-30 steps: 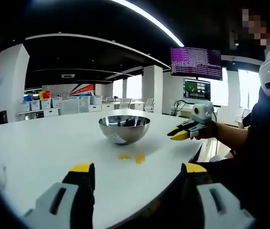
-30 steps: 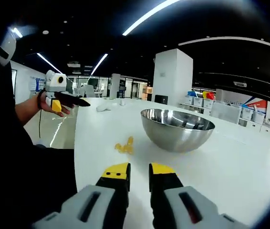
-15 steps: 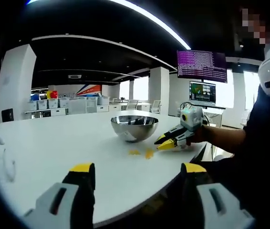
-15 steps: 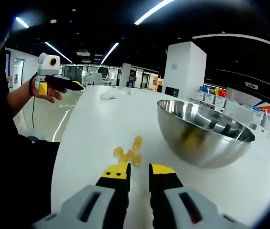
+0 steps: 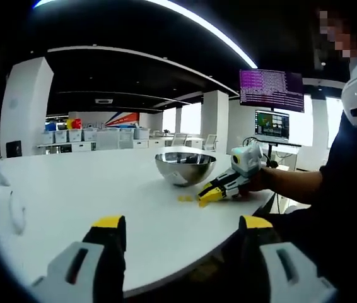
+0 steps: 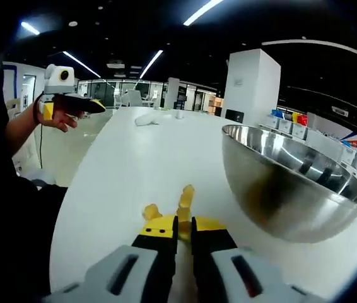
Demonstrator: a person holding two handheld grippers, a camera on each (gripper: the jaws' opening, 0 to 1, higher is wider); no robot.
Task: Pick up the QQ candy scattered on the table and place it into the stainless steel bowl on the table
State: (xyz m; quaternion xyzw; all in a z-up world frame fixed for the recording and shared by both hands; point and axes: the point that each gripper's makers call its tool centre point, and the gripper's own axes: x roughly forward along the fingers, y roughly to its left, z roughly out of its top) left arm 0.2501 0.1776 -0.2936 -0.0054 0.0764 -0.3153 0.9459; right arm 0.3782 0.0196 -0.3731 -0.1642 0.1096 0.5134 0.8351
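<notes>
In the left gripper view, the left gripper (image 5: pixel 180 228) hangs low over the near edge of the white table (image 5: pixel 71 189) with its jaws spread wide and empty, while the right gripper (image 5: pixel 207 195) noses down at the yellow QQ candy (image 5: pixel 185 198) lying just beside the stainless steel bowl (image 5: pixel 185 167). In the right gripper view, the right gripper (image 6: pixel 178 226) has its jaws nearly pressed together over the candy cluster (image 6: pixel 185 197), though I cannot tell whether a piece is pinched; the bowl (image 6: pixel 292 189) stands close on the right. The pick looks to be in hand, and next comes a lift and a short carry over the rim.
</notes>
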